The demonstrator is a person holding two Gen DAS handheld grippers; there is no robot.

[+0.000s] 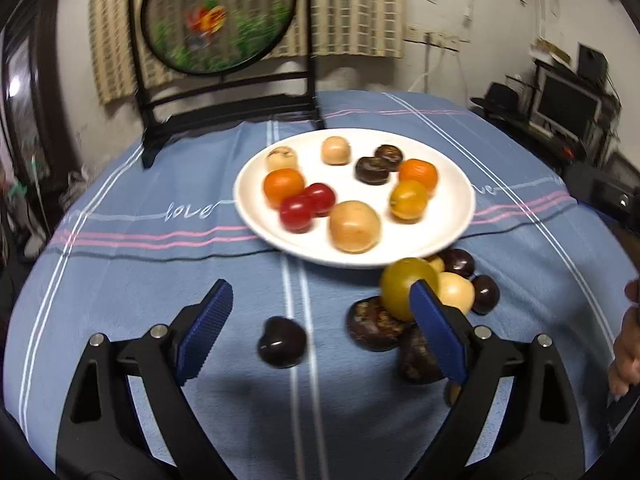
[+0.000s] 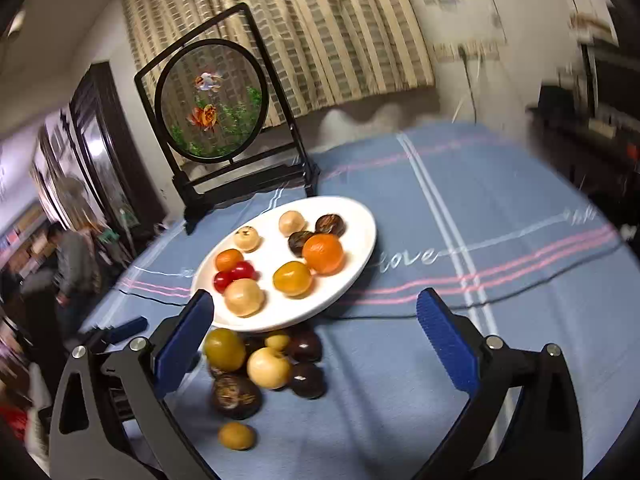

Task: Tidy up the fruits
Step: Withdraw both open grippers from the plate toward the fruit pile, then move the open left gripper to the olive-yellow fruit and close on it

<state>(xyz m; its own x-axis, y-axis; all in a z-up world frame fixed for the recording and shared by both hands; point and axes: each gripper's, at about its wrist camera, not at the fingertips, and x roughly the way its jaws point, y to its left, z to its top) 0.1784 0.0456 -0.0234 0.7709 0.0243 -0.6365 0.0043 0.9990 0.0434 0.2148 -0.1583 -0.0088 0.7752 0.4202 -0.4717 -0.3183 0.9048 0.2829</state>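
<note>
A white plate (image 1: 450, 222) sits mid-table on the blue cloth and holds several oranges, red tomatoes, beige and dark fruits. Just in front of it lies a loose pile: a yellow-green fruit (image 1: 398, 286) (image 2: 224, 350), a beige one (image 1: 458, 292) (image 2: 269, 368) and several dark ones. One dark fruit (image 1: 282, 342) lies alone on the cloth, between my left gripper's (image 1: 320, 286) open fingers but untouched. My right gripper (image 2: 315, 295) is open and empty, with the pile by its left finger. A small yellow fruit (image 2: 237, 435) lies nearest to it.
A black stand with a round embroidered screen (image 1: 218, 20) (image 2: 212, 100) occupies the table's far left. A hand (image 1: 626, 352) shows at the right edge. A person (image 2: 76, 256) is beyond the table on the left. A desk with a monitor (image 1: 568, 104) is off to the right.
</note>
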